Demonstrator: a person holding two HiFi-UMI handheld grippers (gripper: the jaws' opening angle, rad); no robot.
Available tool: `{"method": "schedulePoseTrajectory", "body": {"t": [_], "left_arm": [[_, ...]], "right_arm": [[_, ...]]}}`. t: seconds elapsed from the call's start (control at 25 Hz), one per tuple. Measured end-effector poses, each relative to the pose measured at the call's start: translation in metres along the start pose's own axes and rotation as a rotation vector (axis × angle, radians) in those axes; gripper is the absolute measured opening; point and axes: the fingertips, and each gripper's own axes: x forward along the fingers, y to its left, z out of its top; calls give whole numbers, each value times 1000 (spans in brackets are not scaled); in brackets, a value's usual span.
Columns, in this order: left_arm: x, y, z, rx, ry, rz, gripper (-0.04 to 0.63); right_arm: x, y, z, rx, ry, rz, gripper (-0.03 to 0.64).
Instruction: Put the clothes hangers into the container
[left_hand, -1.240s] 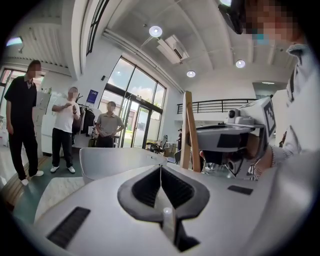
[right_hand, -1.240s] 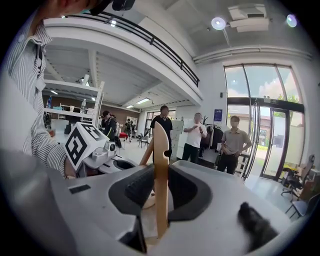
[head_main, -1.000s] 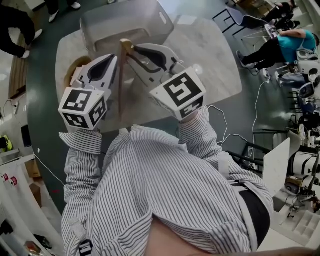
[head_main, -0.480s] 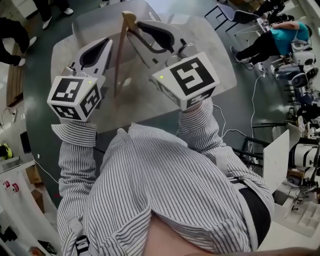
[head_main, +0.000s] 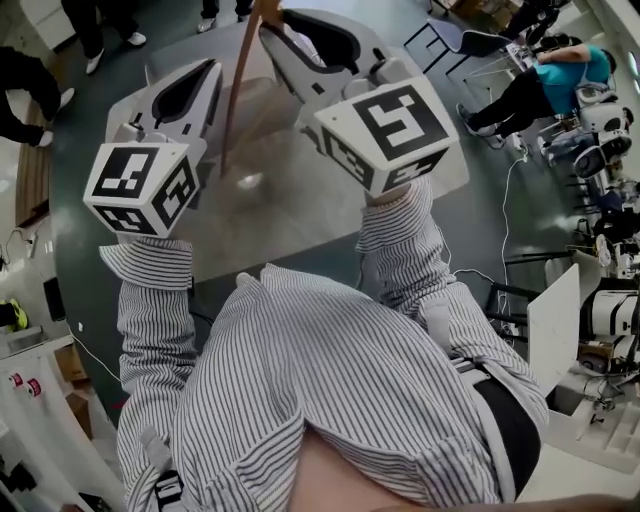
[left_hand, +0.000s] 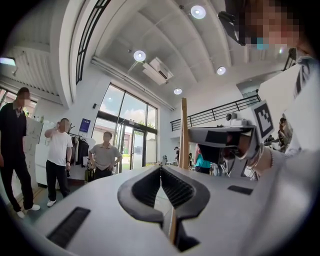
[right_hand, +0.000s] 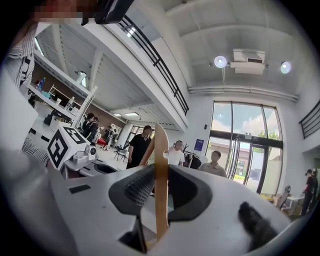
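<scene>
A wooden hanger (head_main: 232, 110) stands almost upright between my two grippers, lifted above the table (head_main: 300, 210). My right gripper (head_main: 272, 25) is shut on it: in the right gripper view the wooden strip (right_hand: 160, 180) runs up between the jaws of the right gripper (right_hand: 159, 167). My left gripper (head_main: 205, 68) is beside it on the left. In the left gripper view the left gripper (left_hand: 160, 169) has its tips together, with a sliver of wood caught deep between the jaws and the hanger's upright arm (left_hand: 184, 135) to the right. The grey container (head_main: 258, 100) lies beneath, mostly hidden.
A person in a teal top (head_main: 545, 85) sits at the far right near desks with equipment (head_main: 600, 330). Other people stand at the upper left (head_main: 30, 90) and by the glass doors (left_hand: 105, 157). Cables run over the floor to the right of the table.
Both grippers have risen together toward the head camera, carrying the hanger up off the table. The container is now more covered by them.
</scene>
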Motion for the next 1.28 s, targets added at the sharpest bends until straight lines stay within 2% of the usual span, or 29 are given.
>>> {"method": "schedulePoseTrajectory", "body": {"t": [0.2,0.36,0.6,0.88,1.08,1.28], "left_arm": [[4,16,18,14,-46,5,15],[14,21,28,10,-70,1,15],[29,31,38,24,-88,-16,15],[36,47,52,39,-101,9,15],[40,53,43,24,-77,17,15],[42,60,27,-3,-47,17,15]], "right_arm": [[11,-24,19,-17,-36,-45,89],[20,-42,31,-1,-65,-48,89],[35,-66,51,-4,-137,-80,89],[42,-96,72,17,-218,-124,89],[50,-101,63,16,-232,-133,89],[71,-90,30,27,-177,-117,89]]}}
